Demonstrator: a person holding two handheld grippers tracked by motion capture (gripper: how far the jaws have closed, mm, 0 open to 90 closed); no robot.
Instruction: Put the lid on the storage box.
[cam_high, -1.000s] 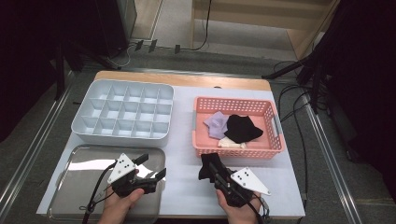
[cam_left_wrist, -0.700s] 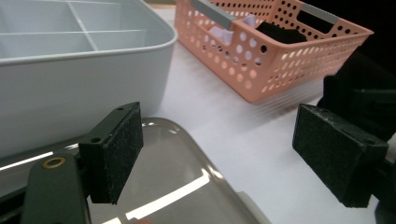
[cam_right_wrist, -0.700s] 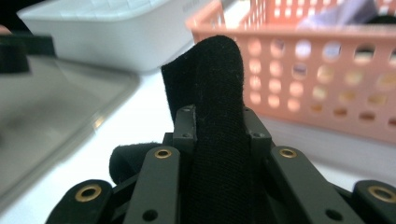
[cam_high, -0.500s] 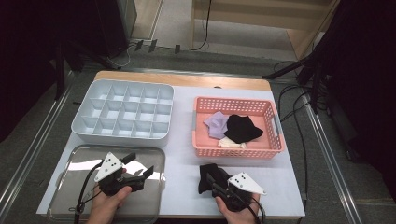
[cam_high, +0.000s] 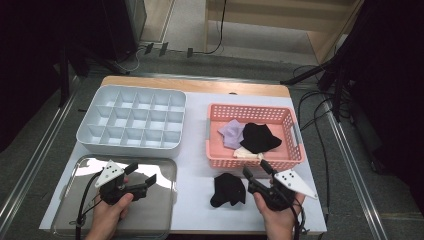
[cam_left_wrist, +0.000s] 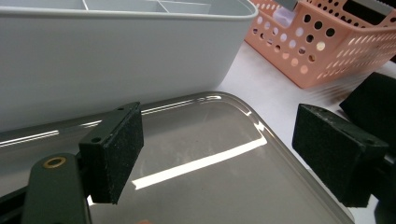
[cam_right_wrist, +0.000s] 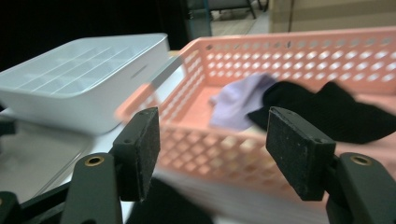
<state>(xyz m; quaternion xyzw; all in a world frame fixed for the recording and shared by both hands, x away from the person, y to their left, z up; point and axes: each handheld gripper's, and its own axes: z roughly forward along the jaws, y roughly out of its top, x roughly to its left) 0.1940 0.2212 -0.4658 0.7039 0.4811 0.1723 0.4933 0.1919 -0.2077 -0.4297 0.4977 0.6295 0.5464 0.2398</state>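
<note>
since the earlier frames, your right gripper (cam_high: 254, 171) has drawn back toward the basket side and its jaws have just been opening, leaving the small black crumpled sock (cam_high: 228, 189) free on the white table top (cam_high: 195, 150); nothing sits between the pads now. your left gripper (cam_high: 141, 176) has drifted out over the shiny rectangular steel tray (cam_high: 165, 200), jaws wide and empty, hovering above the bare metal.

that sock lies just in front of the salmon-pink perforated plastic basket (cam_high: 295, 135), between the tray and your right hand. the basket holds another black cloth (cam_high: 260, 137), a lilac cloth (cam_high: 231, 133) and a pale piece at the front wall. the grey compartmented plastic organiser (cam_high: 131, 123) stands behind the tray, its cells looking bare.

judge the sock as light, limp and quite unbreakable; it will sag and fold wherever you lift it, and a shallow nip on one layer may slide off the knit. you do best to pinch a thick bunched ridge near its middle, pads well down on both sides. if you mean to flatten or fold it, take the two ends, one gripper each.
</note>
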